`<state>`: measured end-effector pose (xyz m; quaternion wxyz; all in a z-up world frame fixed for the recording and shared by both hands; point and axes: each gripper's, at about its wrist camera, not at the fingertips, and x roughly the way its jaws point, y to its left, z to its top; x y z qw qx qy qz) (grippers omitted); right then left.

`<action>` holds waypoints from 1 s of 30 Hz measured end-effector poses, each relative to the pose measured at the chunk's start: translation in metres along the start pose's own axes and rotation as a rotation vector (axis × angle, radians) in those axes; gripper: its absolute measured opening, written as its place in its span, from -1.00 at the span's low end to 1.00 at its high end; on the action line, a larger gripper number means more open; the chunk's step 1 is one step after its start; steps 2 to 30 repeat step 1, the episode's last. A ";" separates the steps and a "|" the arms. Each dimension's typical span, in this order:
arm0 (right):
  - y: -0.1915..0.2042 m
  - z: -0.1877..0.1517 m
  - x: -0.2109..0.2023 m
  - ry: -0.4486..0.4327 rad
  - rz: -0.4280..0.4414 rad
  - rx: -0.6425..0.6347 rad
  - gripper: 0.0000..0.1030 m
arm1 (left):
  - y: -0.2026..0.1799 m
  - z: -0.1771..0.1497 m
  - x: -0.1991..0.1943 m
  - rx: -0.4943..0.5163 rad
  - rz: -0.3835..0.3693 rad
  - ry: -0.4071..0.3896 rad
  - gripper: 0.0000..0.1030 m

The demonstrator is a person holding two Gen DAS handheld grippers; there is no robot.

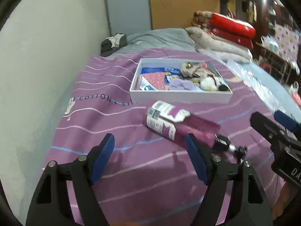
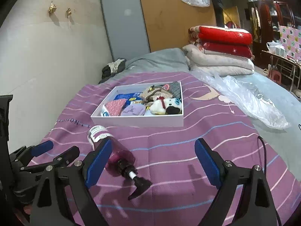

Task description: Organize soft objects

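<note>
In the left wrist view, the left gripper (image 1: 149, 155) hangs over the purple striped bedspread (image 1: 120, 179) with its jaws released wide and nothing between them. The translucent magenta pump bottle with a white label (image 1: 175, 123) lies on its side just ahead and to the right of that gap, its labelled base pointing up-left toward the shallow white cardboard tray (image 1: 180, 95) and its black pump head (image 1: 228, 146) trailing down-right, passing close behind the right-hand blue pad. The tray sits farther up the bed and already holds soft things: a white and black plush toy (image 1: 210, 83), a pale lilac fabric piece (image 1: 180, 85) and a beige knitted item (image 1: 195, 71). The right gripper (image 1: 278, 130) shows at the right edge. In the right wrist view, the right gripper (image 2: 154, 160) is likewise spread open and empty; the bottle (image 2: 111, 146) lies to the left of its gap, partly behind the left blue pad, long axis running from the label end at upper left to the pump head (image 2: 139, 185) at lower right. The left gripper (image 2: 54, 150) sits just left of the bottle. The bottle looks about equally near both tools, lying between them; either would need to turn crosswise to its long axis to take it. The tray (image 2: 135, 121) lies beyond, well apart from the jaws.
</note>
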<state>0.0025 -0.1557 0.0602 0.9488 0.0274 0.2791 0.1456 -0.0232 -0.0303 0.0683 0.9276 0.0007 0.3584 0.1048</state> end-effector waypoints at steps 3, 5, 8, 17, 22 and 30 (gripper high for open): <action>0.002 0.001 -0.001 0.035 0.010 -0.010 0.75 | 0.000 -0.001 -0.004 0.006 -0.015 0.017 0.51; 0.002 0.001 -0.001 0.035 0.010 -0.010 0.75 | 0.000 -0.001 -0.004 0.006 -0.015 0.017 0.51; 0.002 0.001 -0.001 0.035 0.010 -0.010 0.75 | 0.000 -0.001 -0.004 0.006 -0.015 0.017 0.51; 0.002 0.001 -0.001 0.035 0.010 -0.010 0.75 | 0.000 -0.001 -0.004 0.006 -0.015 0.017 0.51; 0.002 0.001 -0.001 0.035 0.010 -0.010 0.75 | 0.000 -0.001 -0.004 0.006 -0.015 0.017 0.51; 0.002 0.001 -0.001 0.035 0.010 -0.010 0.75 | 0.000 -0.001 -0.004 0.006 -0.015 0.017 0.51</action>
